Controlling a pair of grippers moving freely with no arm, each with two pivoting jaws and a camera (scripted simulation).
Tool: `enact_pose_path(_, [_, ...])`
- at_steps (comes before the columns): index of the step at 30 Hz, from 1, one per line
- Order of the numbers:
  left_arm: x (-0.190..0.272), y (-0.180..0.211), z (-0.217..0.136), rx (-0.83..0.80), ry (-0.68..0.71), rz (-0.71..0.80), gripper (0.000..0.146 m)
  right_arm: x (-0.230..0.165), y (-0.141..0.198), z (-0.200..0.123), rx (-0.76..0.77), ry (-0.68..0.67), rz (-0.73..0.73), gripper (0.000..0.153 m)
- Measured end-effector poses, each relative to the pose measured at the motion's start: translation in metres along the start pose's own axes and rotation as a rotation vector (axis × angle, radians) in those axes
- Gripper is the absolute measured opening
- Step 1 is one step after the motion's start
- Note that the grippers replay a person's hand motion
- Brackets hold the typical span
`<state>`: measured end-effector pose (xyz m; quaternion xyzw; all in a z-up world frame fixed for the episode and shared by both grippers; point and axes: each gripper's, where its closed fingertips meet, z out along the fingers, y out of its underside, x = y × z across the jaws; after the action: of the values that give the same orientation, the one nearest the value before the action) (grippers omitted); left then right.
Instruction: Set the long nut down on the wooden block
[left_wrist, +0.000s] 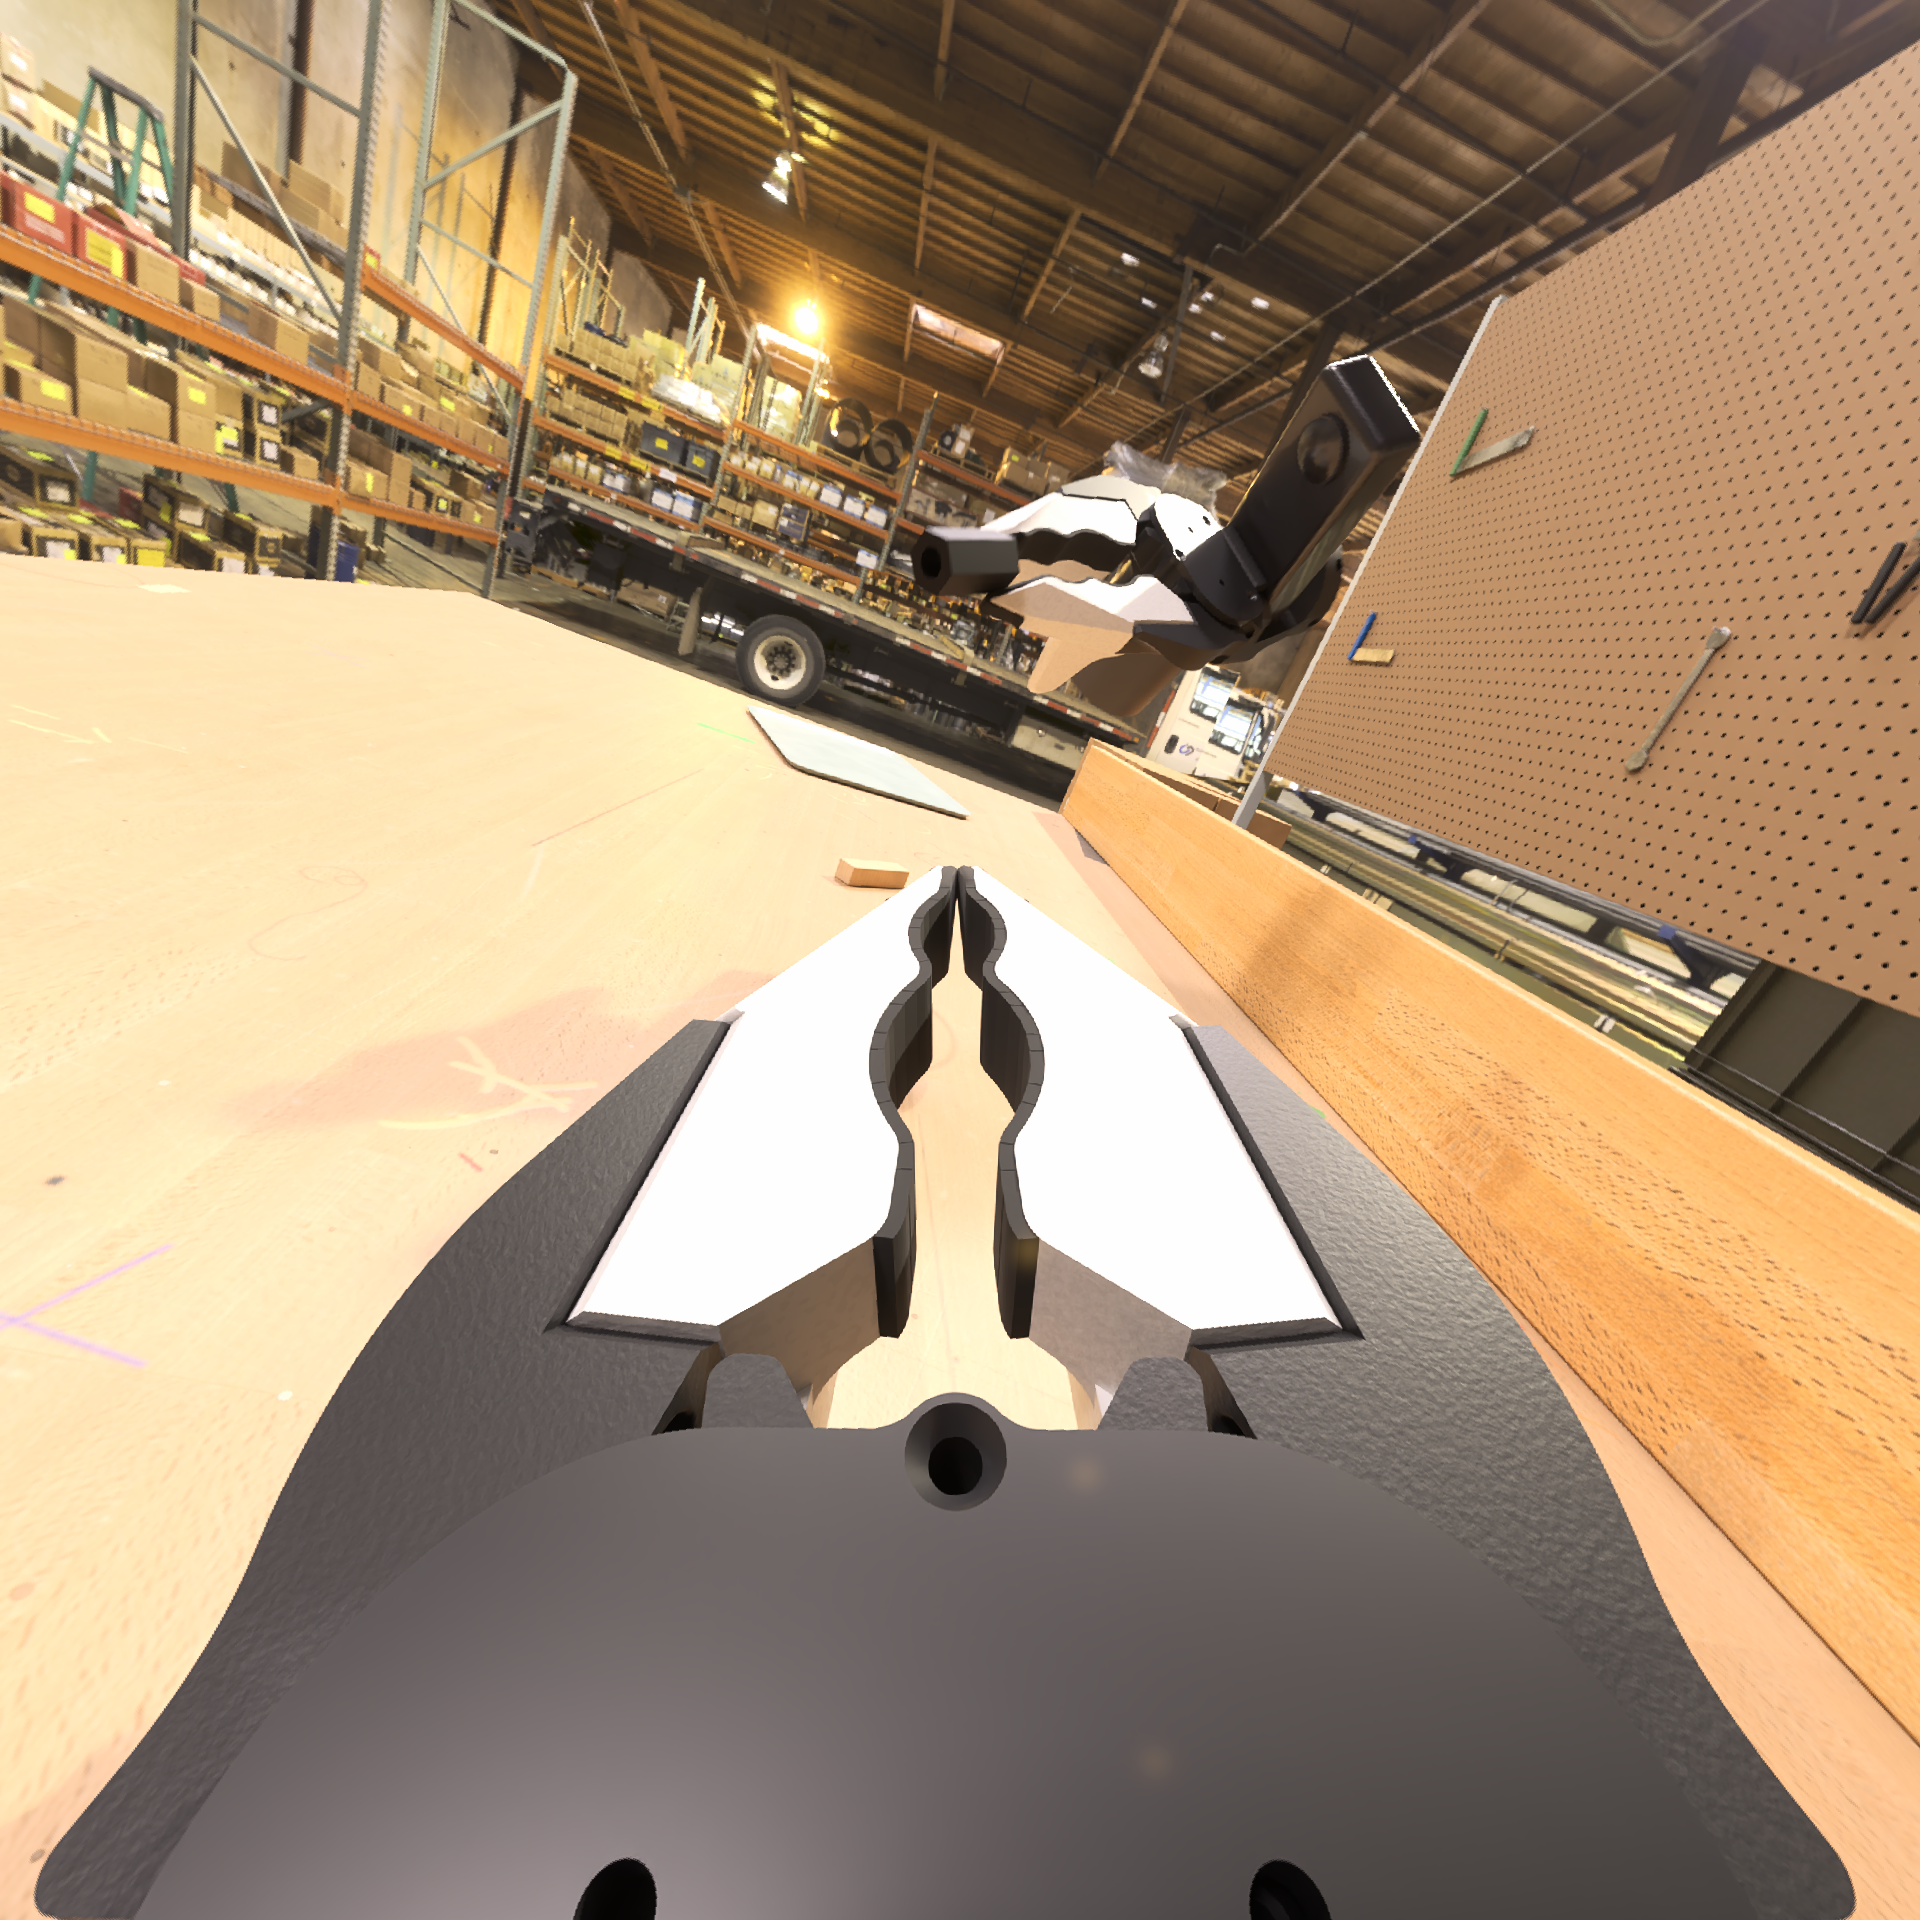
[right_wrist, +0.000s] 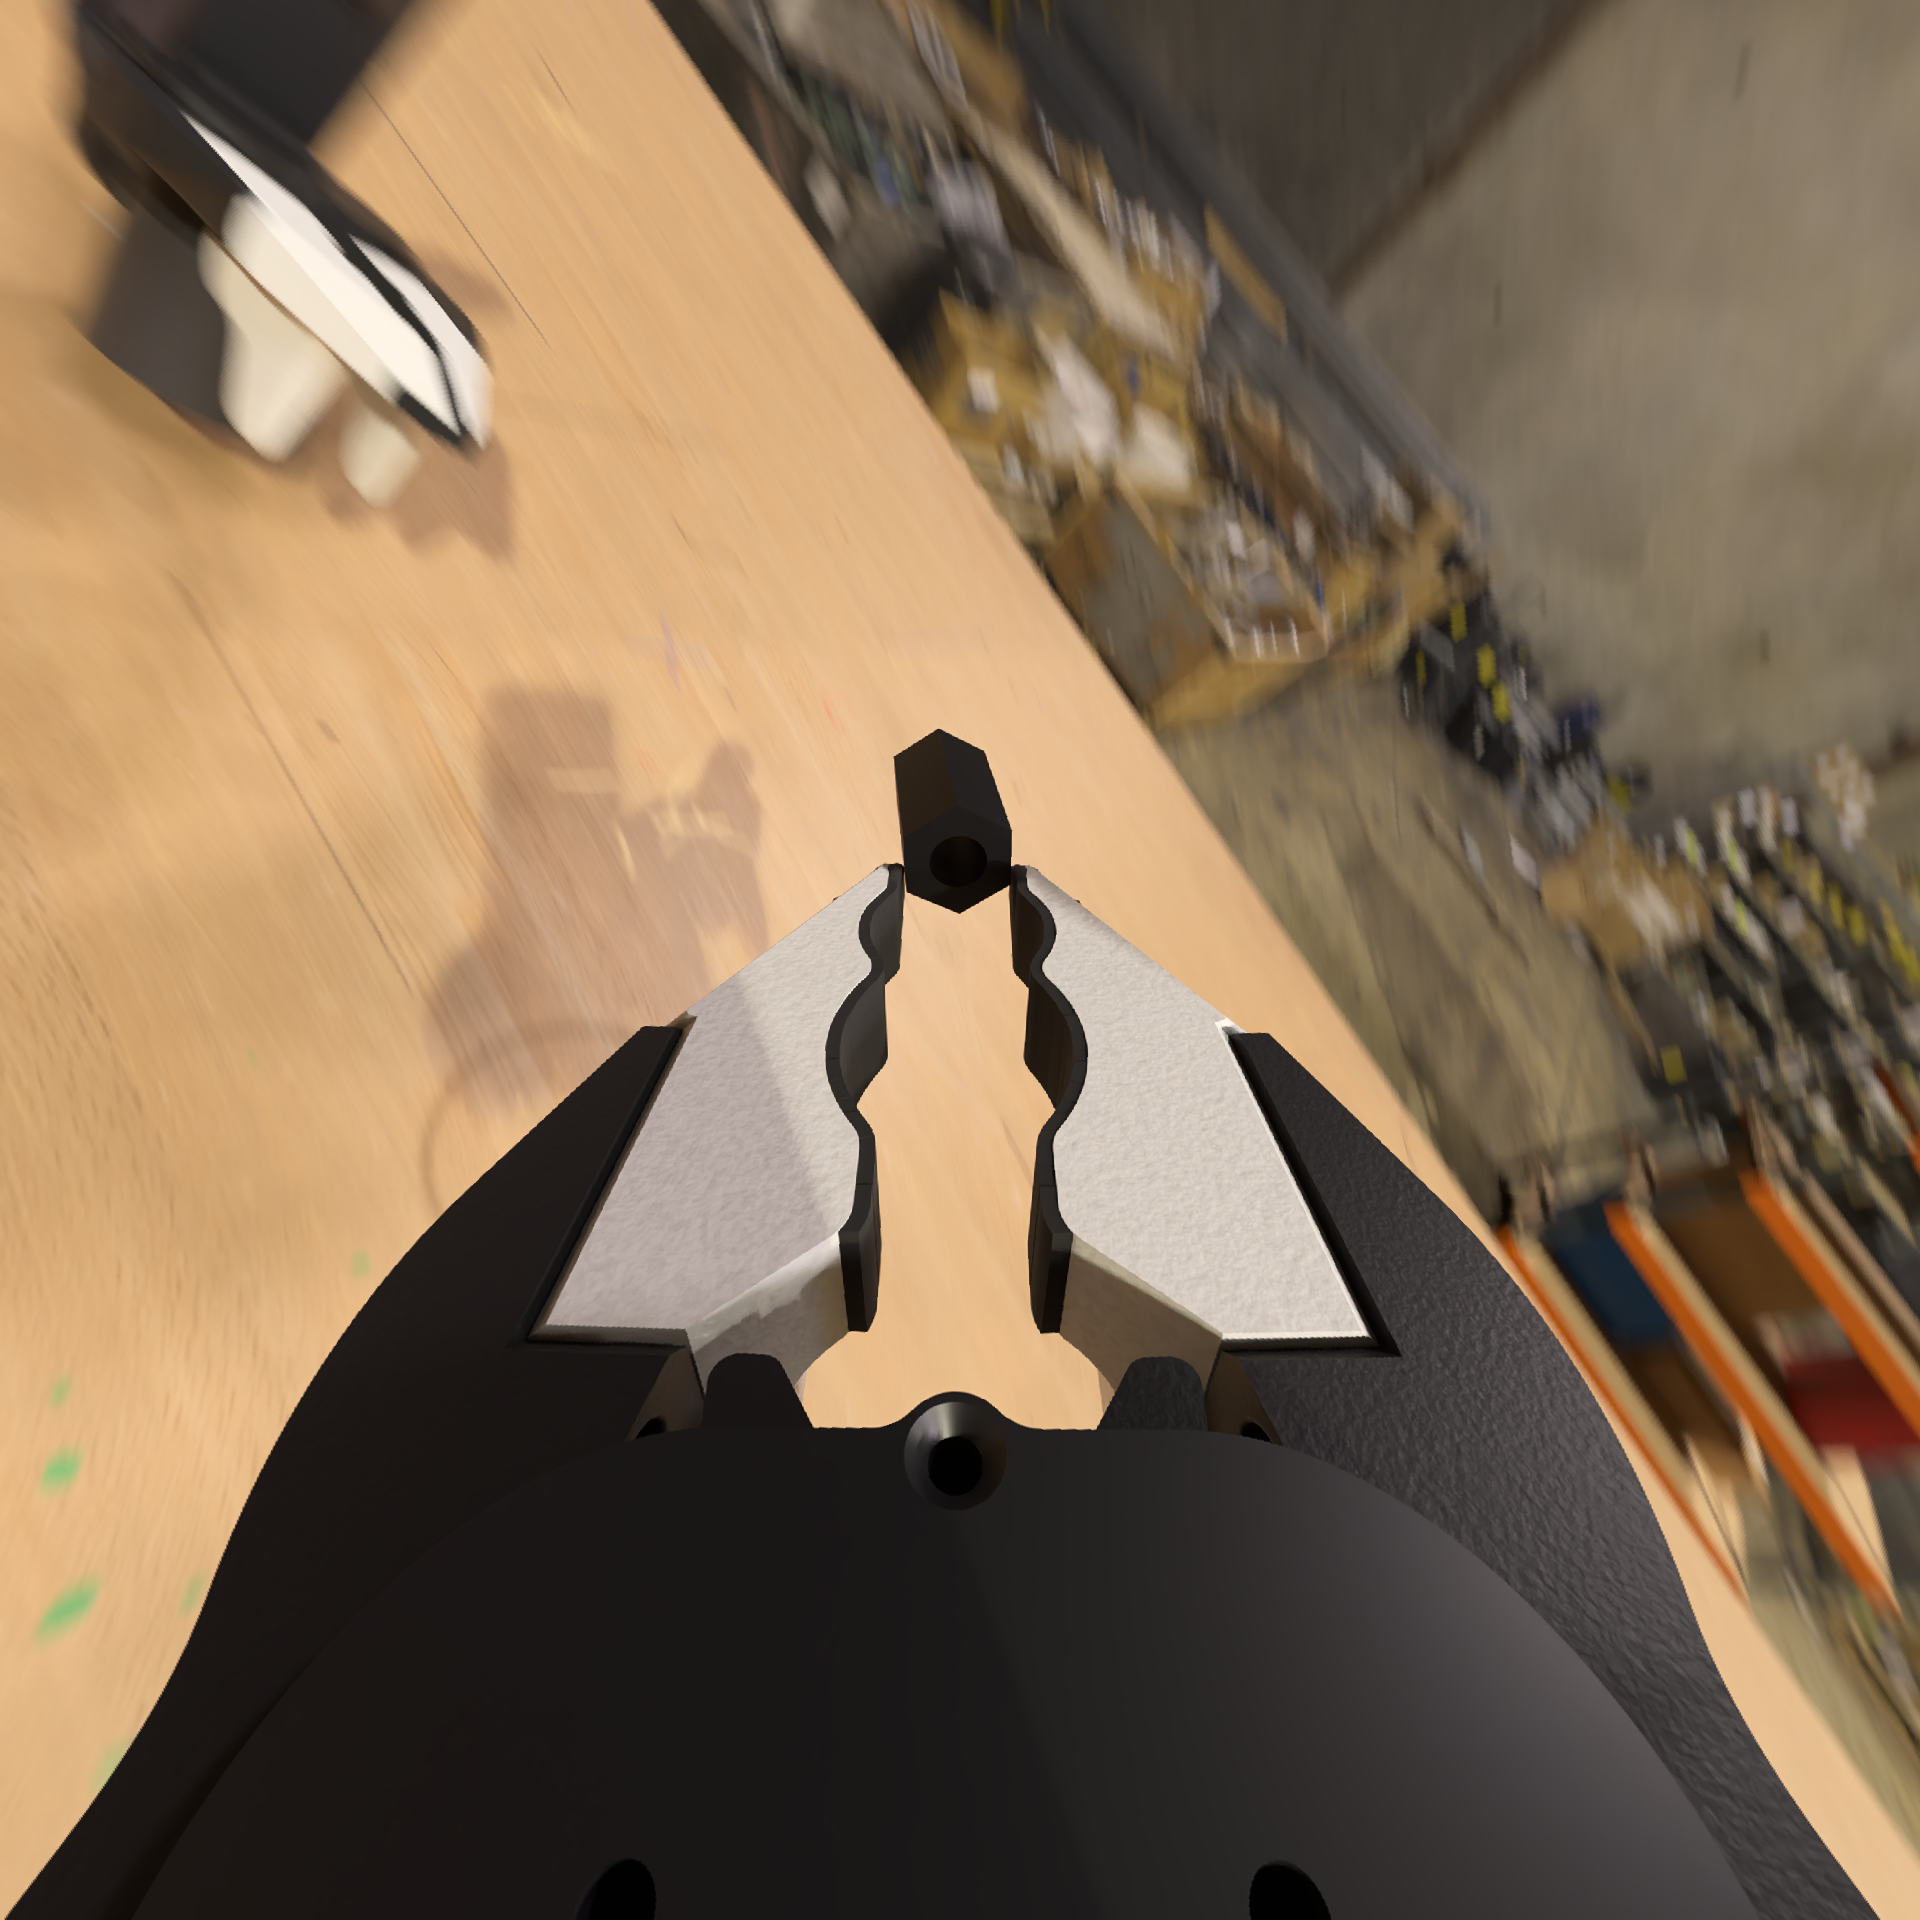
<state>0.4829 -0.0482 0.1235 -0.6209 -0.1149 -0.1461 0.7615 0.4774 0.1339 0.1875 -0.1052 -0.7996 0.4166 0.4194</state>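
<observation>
Long nut (right_wrist: 951, 826) clamped in right gripper (right_wrist: 956, 878) jaws

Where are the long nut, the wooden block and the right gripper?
long nut (right_wrist: 954, 821): right wrist view, on its black hex body.
wooden block (left_wrist: 871, 872): left wrist view, on its top face.
right gripper (right_wrist: 956, 883): right wrist view, midway between its fingertips.

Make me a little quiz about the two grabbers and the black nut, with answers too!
1. True or false: the long nut is lying on the wooden block.
2. Which gripper holds the nut: A) left gripper B) right gripper?
3. Fill in: the left gripper's jaws are ____.

Key: 1 false, it is held in the air, above the table. 2 B. 3 shut.
</observation>
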Motion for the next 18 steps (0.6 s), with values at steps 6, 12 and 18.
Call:
enact_pose_path(6, [-0.002, -0.001, -0.003, 0.017, -0.011, -0.013, 0.0, 0.041, 0.118, -0.071, -0.557, 0.024, 0.233, 0.02])
enact_pose_path(12, [-0.002, 0.003, -0.001, -0.013, -0.019, -0.003, 0.0, 0.024, 0.211, -0.106, -0.966, -0.122, 0.496, 0.02])
enact_pose_path(18, [-0.002, 0.006, 0.001, -0.031, -0.022, 0.001, 0.0, 0.009, 0.241, -0.111, -1.102, -0.138, 0.602, 0.02])
